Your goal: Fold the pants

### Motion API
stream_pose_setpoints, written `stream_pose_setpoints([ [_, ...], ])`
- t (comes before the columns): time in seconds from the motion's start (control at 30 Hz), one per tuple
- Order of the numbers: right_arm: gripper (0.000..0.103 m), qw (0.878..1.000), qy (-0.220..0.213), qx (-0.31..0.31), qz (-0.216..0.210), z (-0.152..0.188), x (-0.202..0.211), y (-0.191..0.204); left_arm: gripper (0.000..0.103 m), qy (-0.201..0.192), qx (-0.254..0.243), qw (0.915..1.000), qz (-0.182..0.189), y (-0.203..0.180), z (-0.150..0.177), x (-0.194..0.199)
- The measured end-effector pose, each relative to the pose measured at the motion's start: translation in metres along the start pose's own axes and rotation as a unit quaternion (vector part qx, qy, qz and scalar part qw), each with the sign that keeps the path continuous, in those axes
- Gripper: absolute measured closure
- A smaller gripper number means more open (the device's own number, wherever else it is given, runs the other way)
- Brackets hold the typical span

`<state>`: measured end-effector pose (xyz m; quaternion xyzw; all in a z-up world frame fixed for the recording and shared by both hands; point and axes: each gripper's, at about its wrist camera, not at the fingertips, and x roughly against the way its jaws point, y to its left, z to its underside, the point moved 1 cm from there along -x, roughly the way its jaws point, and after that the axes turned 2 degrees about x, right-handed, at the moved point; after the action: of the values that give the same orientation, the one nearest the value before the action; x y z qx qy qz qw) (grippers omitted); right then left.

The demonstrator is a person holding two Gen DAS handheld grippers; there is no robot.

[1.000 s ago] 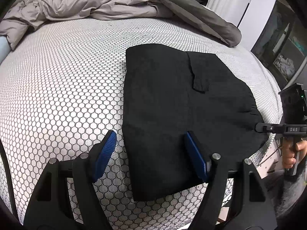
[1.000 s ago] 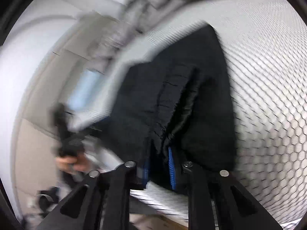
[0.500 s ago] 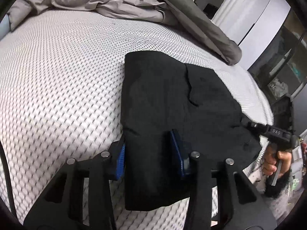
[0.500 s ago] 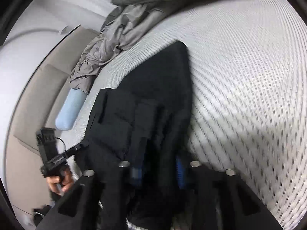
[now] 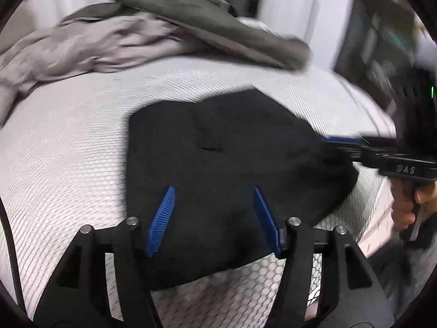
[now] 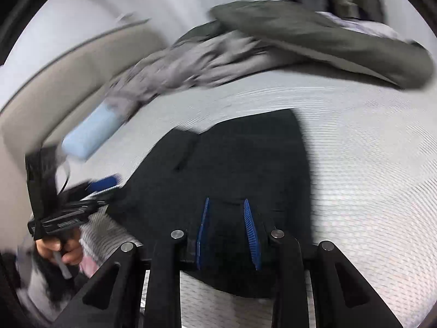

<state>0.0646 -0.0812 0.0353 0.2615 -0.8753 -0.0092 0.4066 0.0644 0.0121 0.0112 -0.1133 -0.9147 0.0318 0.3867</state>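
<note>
Both claws have let go of the black pants and pulled back from them since a moment ago, when the left one pinched the near left edge and the right one was buried in the waistband.

From the left wrist: the left claw (image 5: 213, 216) hangs above the near part of the pants (image 5: 226, 164). Its jaws have just been opening and now stand fairly wide, with cloth showing behind the gap but nothing pressed between the pads. The pants lie as a compact, squarish bundle in the middle of the white bed (image 5: 68, 150), well short of the rumpled grey duvet (image 5: 114, 43) heaped beyond them. At the right edge of the pants the right claw (image 5: 331, 143) reaches in sideways, held by a hand (image 5: 409, 205).

From the right wrist: the right claw (image 6: 226, 232) sits over the near edge of the pants (image 6: 245, 164). Its jaws have been easing apart and stand narrow; whether the cloth lies in the gap or only below it, I cannot tell for sure, but the pads look free. To the left of the pants the left claw (image 6: 105, 184) hovers in a hand (image 6: 58, 248), with a pale blue pillow (image 6: 90, 132) farther off on that side.

Judging by the tidy, layered shape, the folding looks all but finished. What may remain is smoothing, or one last fold at most.
</note>
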Motion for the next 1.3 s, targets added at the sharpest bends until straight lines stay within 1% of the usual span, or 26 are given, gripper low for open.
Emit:
stream_pose_setpoints([
  [0.07, 0.074, 0.999, 0.032, 0.022, -0.001, -0.001, -0.035, 0.017, 0.046, 0.027, -0.02, 0.9994, 0.001, -0.011, 0.001, -0.02],
  [0.1, 0.074, 0.998, 0.045, 0.033, -0.001, 0.001, -0.049, 0.021, 0.045, 0.032, -0.037, 0.9988, -0.004, -0.013, 0.004, -0.027],
  [0.13, 0.074, 0.997, 0.058, 0.057, 0.012, 0.004, -0.066, 0.023, 0.045, 0.036, -0.046, 0.9983, -0.001, -0.02, 0.008, -0.029],
  [0.2, 0.076, 0.995, 0.062, 0.073, 0.025, 0.01, -0.077, 0.019, 0.045, 0.04, -0.045, 0.9982, 0.007, -0.016, 0.011, -0.028],
  [0.23, 0.077, 0.995, 0.06, 0.079, 0.031, 0.01, -0.075, 0.016, 0.044, 0.04, -0.043, 0.9982, 0.009, -0.014, 0.014, -0.027],
  [0.27, 0.077, 0.993, 0.057, 0.089, 0.06, 0.013, -0.064, 0.011, 0.044, 0.041, -0.04, 0.9982, 0.016, -0.011, 0.016, -0.023],
  [0.3, 0.078, 0.992, 0.052, 0.094, 0.071, 0.016, -0.054, 0.006, 0.044, 0.04, -0.035, 0.9983, 0.024, -0.008, 0.018, -0.019],
  [0.33, 0.078, 0.993, 0.044, 0.092, 0.066, 0.02, -0.043, -0.001, 0.044, 0.039, -0.033, 0.9983, 0.028, -0.005, 0.021, -0.014],
  [0.37, 0.078, 0.993, 0.039, 0.086, 0.073, 0.025, -0.031, -0.009, 0.044, 0.038, -0.034, 0.9982, 0.029, -0.005, 0.023, -0.012],
  [0.4, 0.078, 0.992, 0.035, 0.084, 0.091, 0.028, -0.024, -0.014, 0.044, 0.037, -0.039, 0.9982, 0.027, -0.003, 0.021, -0.013],
  [0.47, 0.071, 0.992, 0.032, 0.069, 0.101, 0.034, -0.014, -0.023, 0.044, 0.035, -0.045, 0.9982, 0.015, -0.006, 0.026, -0.009],
  [0.5, 0.067, 0.993, 0.03, 0.061, 0.097, 0.034, -0.013, -0.028, 0.044, 0.033, -0.046, 0.9984, 0.008, -0.006, 0.027, -0.004],
  [0.57, 0.067, 0.995, 0.013, 0.047, 0.09, 0.03, -0.007, -0.029, 0.044, 0.019, -0.038, 0.9991, 0.006, -0.007, 0.021, 0.006],
  [0.63, 0.067, 0.995, -0.016, 0.057, 0.084, 0.019, -0.005, -0.014, 0.044, -0.002, -0.024, 0.9996, 0.012, -0.004, 0.011, 0.013],
  [0.67, 0.066, 0.995, -0.02, 0.064, 0.079, 0.014, -0.009, -0.006, 0.043, -0.008, -0.017, 0.9997, 0.012, -0.002, 0.005, 0.014],
  [0.73, 0.057, 0.995, -0.014, 0.076, 0.066, 0.002, -0.027, 0.01, 0.041, -0.01, -0.009, 0.9999, 0.001, 0.003, -0.009, 0.007],
  [0.83, 0.057, 0.995, 0.011, 0.088, 0.053, -0.009, -0.067, 0.024, 0.041, 0.003, 0.003, 0.9997, -0.026, 0.013, -0.021, -0.018],
  [0.87, 0.057, 0.993, 0.025, 0.095, 0.064, -0.012, -0.087, 0.023, 0.041, 0.014, 0.008, 0.9995, -0.029, 0.017, -0.023, -0.028],
  [0.9, 0.057, 0.992, 0.037, 0.093, 0.074, -0.008, -0.094, 0.023, 0.041, 0.027, 0.017, 0.9993, -0.021, 0.024, -0.022, -0.037],
  [0.93, 0.057, 0.992, 0.052, 0.087, 0.077, -0.006, -0.101, 0.019, 0.041, 0.031, 0.022, 0.9992, -0.011, 0.028, -0.022, -0.04],
  [0.97, 0.058, 0.991, 0.052, 0.087, 0.084, -0.01, -0.098, 0.02, 0.041, 0.032, 0.023, 0.9992, -0.007, 0.032, -0.021, -0.039],
  [1.0, 0.058, 0.989, 0.056, 0.09, 0.103, -0.009, -0.094, 0.018, 0.041, 0.038, 0.017, 0.9991, -0.008, 0.034, -0.02, -0.039],
  [1.07, 0.063, 0.983, 0.058, 0.101, 0.145, -0.003, -0.074, 0.007, 0.04, 0.044, 0.008, 0.9988, -0.019, 0.036, -0.017, -0.035],
  [1.1, 0.066, 0.983, 0.057, 0.099, 0.143, 0.0, -0.068, 0.003, 0.039, 0.048, 0.006, 0.9985, -0.025, 0.037, -0.015, -0.035],
  [1.23, 0.065, 0.984, 0.053, 0.099, 0.137, -0.002, -0.055, 0.004, 0.039, 0.043, 0.013, 0.9983, -0.037, 0.035, -0.019, -0.022],
  [1.3, 0.065, 0.991, 0.037, 0.079, 0.105, -0.01, -0.048, 0.009, 0.039, 0.011, 0.019, 0.9996, -0.019, 0.033, -0.032, -0.009],
])
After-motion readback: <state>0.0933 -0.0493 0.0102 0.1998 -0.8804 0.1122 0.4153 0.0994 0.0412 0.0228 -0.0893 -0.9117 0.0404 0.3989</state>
